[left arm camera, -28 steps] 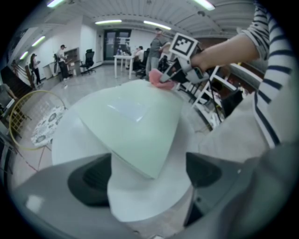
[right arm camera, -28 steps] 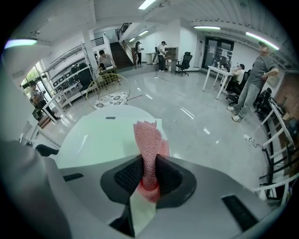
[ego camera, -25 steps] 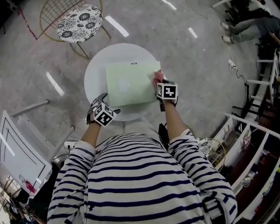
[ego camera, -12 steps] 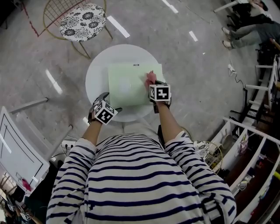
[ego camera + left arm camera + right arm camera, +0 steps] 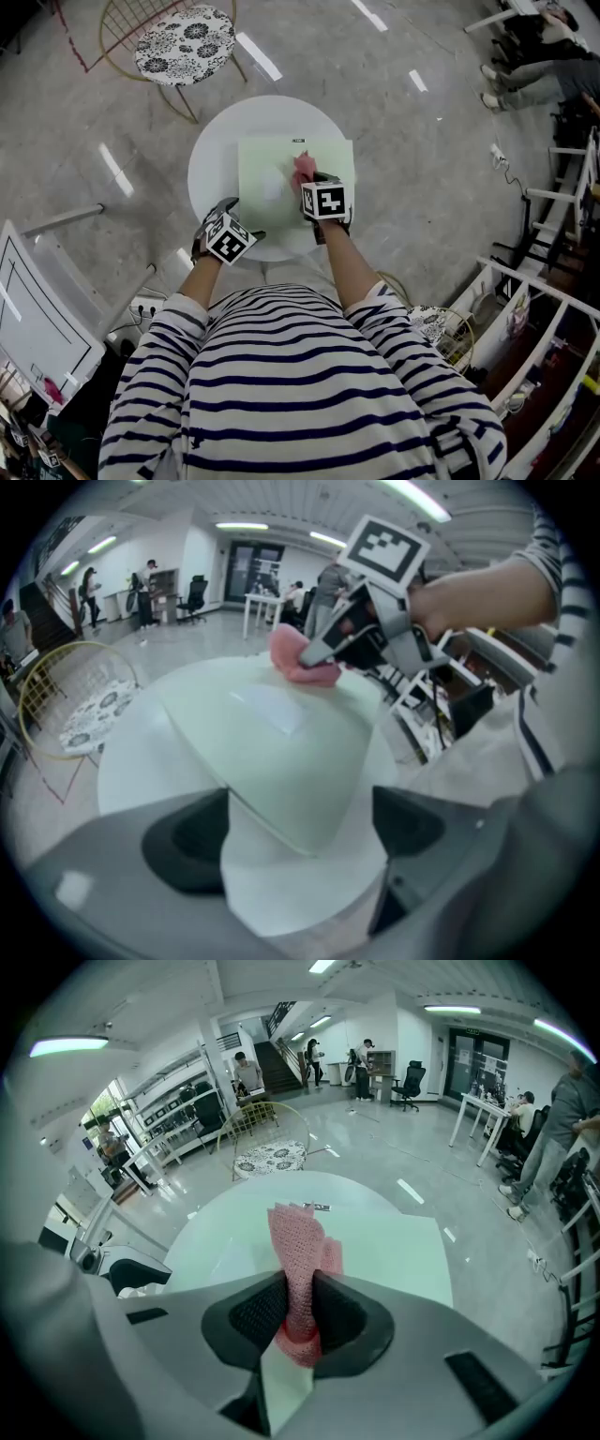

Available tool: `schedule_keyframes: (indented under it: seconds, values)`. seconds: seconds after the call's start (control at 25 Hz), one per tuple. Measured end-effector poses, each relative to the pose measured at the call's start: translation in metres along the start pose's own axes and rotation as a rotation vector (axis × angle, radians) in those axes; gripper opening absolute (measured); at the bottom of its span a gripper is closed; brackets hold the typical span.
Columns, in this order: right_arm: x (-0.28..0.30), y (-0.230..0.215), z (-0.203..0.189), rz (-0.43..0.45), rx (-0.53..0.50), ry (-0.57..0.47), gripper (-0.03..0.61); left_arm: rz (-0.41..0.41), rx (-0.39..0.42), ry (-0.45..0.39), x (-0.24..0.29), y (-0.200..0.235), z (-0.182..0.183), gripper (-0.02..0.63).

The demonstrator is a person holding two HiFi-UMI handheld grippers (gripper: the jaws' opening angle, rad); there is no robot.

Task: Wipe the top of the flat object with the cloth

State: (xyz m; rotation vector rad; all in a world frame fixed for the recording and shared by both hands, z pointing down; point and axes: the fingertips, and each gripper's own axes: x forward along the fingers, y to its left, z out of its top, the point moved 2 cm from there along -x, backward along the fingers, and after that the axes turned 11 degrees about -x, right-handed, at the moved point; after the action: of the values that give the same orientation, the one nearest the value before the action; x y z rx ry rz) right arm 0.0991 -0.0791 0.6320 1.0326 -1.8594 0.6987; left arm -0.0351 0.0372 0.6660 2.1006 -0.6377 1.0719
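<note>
A pale green flat object [image 5: 262, 164] lies on the round white table [image 5: 211, 159]. My right gripper [image 5: 309, 185] is shut on a pink cloth [image 5: 303, 170], which rests on the object's top a little right of its middle. In the right gripper view the cloth [image 5: 300, 1241] stands pinched between the jaws of the right gripper [image 5: 298, 1312], over the green surface [image 5: 394, 1251]. My left gripper [image 5: 246, 231] is at the table's near left edge. In the left gripper view this gripper [image 5: 300, 832] is open, and the object's near corner [image 5: 281, 761] lies between the jaws.
A patterned round stool [image 5: 185, 45] with a gold wire frame stands beyond the table. White shelving [image 5: 553, 309] and a wire basket [image 5: 450, 328] are at the right, a white panel [image 5: 37, 328] at the left. Seated people [image 5: 534, 56] are at the far right.
My right gripper has slid the pink cloth leftward, from the object's right edge toward its middle. The left gripper has stayed at the near corner.
</note>
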Motion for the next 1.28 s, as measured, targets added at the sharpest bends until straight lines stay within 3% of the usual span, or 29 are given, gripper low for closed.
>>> schedule_keyframes:
  seconds: [0.96, 1.28]
  values:
    - [0.02, 0.116, 0.042, 0.209, -0.226, -0.023, 0.063, -0.001, -0.001, -0.004, -0.004, -0.001, 0.001, 0.482]
    - [0.019, 0.152, 0.048, 0.291, -0.248, -0.04, 0.063, 0.004, 0.0, -0.001, -0.009, 0.002, -0.004, 0.481]
